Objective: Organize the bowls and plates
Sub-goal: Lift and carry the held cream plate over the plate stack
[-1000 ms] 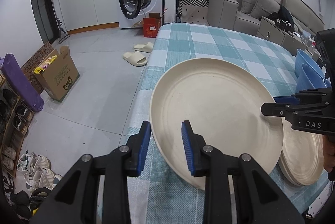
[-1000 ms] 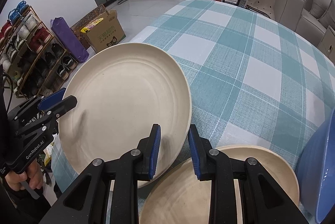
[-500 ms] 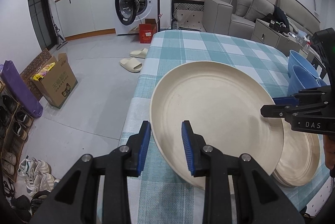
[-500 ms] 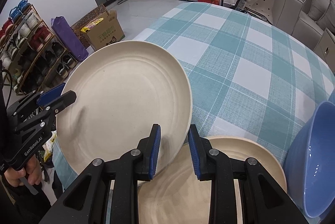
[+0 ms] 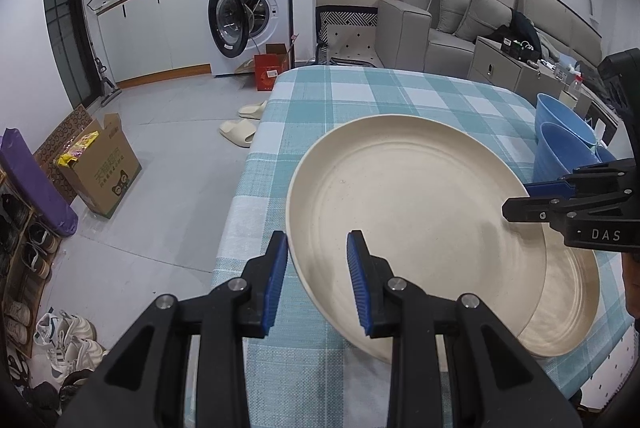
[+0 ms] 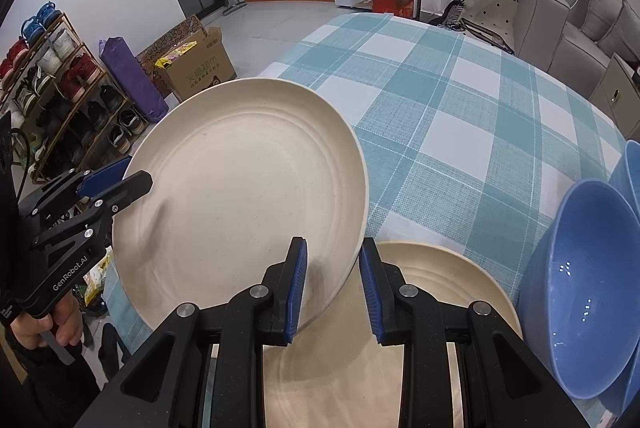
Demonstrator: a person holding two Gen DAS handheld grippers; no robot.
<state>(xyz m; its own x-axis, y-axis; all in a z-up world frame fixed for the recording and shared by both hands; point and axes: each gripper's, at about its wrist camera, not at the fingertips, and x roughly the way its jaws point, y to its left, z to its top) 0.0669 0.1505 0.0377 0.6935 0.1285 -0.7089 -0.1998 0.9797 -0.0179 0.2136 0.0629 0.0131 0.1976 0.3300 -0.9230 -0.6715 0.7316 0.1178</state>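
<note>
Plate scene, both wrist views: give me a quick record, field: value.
held item: cream plate, tilted, lifted over the table
left gripper: shut on the near rim of the cream plate
right gripper: shut on the opposite rim of the same plate
beneath: second cream plate lying flat on the checked tablecloth, partly covered by the held one
bowls: blue bowls, beside the flat plate on the right in the right wrist view
task state: held plate not yet set down
</note>
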